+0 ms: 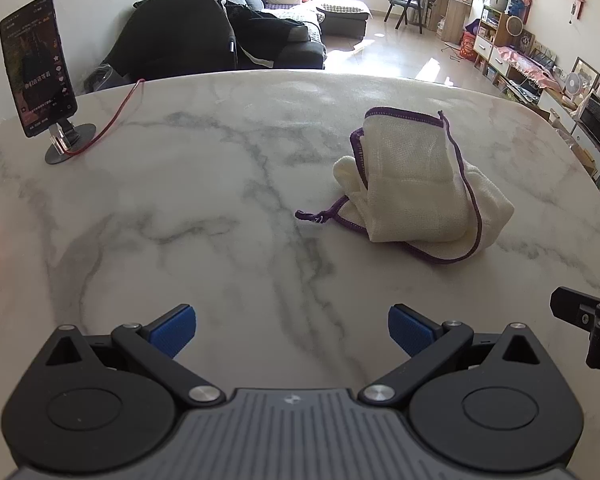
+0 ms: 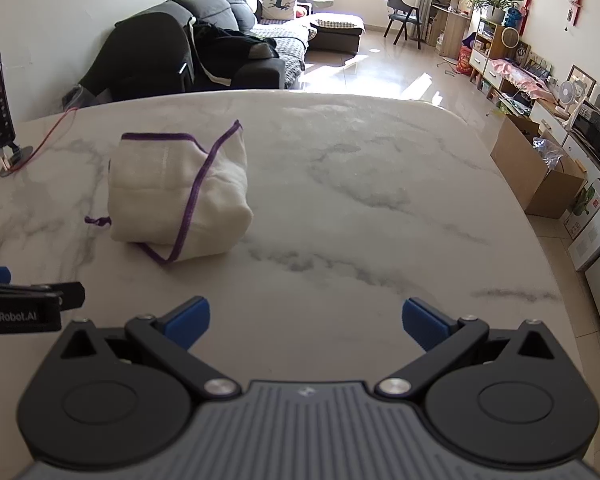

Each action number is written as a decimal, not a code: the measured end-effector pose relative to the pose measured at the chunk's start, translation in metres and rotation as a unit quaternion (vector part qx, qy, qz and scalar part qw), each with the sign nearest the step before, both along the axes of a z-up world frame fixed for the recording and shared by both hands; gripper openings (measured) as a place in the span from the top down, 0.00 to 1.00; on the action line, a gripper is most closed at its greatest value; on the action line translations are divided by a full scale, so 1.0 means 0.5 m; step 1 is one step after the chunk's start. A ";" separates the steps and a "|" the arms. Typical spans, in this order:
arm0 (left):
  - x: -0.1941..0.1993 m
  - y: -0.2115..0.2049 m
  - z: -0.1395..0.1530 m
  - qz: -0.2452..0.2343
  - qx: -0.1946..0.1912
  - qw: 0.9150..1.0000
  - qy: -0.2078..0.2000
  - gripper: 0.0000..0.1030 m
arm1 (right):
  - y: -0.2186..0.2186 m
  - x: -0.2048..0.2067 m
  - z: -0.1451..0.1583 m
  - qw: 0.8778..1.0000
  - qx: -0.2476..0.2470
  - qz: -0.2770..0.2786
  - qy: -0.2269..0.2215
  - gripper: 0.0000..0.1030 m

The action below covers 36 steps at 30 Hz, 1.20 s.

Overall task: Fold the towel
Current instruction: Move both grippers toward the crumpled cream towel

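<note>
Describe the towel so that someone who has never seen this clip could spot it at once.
Start from the white marble table with grey veins that fills the foreground. On it, ahead of both open grippers and right of the phone on its stand, lies a loosely bunched cream towel. Its purple stitched edging and small hanging loop set it apart; it is the only cloth there.

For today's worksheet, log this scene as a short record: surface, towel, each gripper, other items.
surface: marble table
towel: cream with purple trim, bunched in loose folds, lying on the table
left gripper: open, empty, short of the towel
right gripper: open, empty, towel ahead to its left
other: phone on a stand, red cable
</note>
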<state>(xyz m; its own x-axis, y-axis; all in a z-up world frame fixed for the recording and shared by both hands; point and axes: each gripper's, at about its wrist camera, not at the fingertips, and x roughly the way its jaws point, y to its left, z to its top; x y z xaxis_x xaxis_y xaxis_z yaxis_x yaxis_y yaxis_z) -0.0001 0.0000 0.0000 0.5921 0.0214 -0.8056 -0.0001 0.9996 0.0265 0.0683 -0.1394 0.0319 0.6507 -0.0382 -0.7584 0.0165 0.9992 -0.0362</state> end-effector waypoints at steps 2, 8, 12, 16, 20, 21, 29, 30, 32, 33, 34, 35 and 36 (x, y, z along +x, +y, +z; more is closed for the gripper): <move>-0.002 -0.001 0.001 0.002 -0.002 1.000 -0.002 0.01 | 0.001 0.000 0.001 1.000 0.000 0.001 -0.001 0.00; -0.009 -0.004 0.003 0.006 -0.008 1.000 -0.009 0.01 | 0.006 -0.005 0.008 1.000 -0.004 0.004 -0.005 0.00; -0.002 0.009 0.004 0.004 -0.016 1.000 0.001 0.01 | 0.011 -0.004 0.008 1.000 -0.008 0.007 -0.006 0.00; -0.001 0.009 0.003 0.004 -0.015 1.000 0.005 0.01 | 0.012 -0.005 0.008 1.000 -0.009 0.008 -0.008 0.00; 0.001 0.011 0.002 0.005 -0.017 1.000 0.005 0.01 | 0.011 -0.008 0.011 1.000 -0.009 0.008 -0.009 0.00; 0.001 0.011 0.002 0.004 -0.017 1.000 0.004 0.01 | 0.011 -0.008 0.011 1.000 -0.009 0.009 -0.010 0.00; 0.001 0.012 0.000 0.003 -0.016 1.000 0.004 0.01 | 0.011 -0.010 0.014 1.000 -0.009 0.009 -0.011 0.00; 0.001 0.012 -0.001 0.002 -0.016 1.000 0.004 0.01 | 0.011 -0.010 0.014 1.000 -0.009 0.009 -0.011 0.00; 0.000 0.012 -0.001 0.001 -0.016 1.000 0.005 0.01 | 0.011 -0.011 0.015 1.000 -0.009 0.009 -0.012 0.00; 0.000 0.012 -0.001 0.000 -0.016 1.000 0.004 0.01 | 0.011 -0.010 0.016 1.000 -0.009 0.009 -0.012 0.00; 0.001 0.012 -0.001 0.000 -0.016 1.000 0.004 0.01 | 0.011 -0.010 0.017 1.000 -0.009 0.009 -0.012 0.00; 0.001 0.013 -0.001 0.000 -0.016 1.000 0.004 0.01 | 0.011 -0.010 0.017 1.000 -0.009 0.008 -0.012 0.00; 0.001 0.014 -0.001 0.000 -0.016 1.000 0.004 0.01 | 0.011 -0.010 0.018 1.000 -0.009 0.008 -0.012 0.00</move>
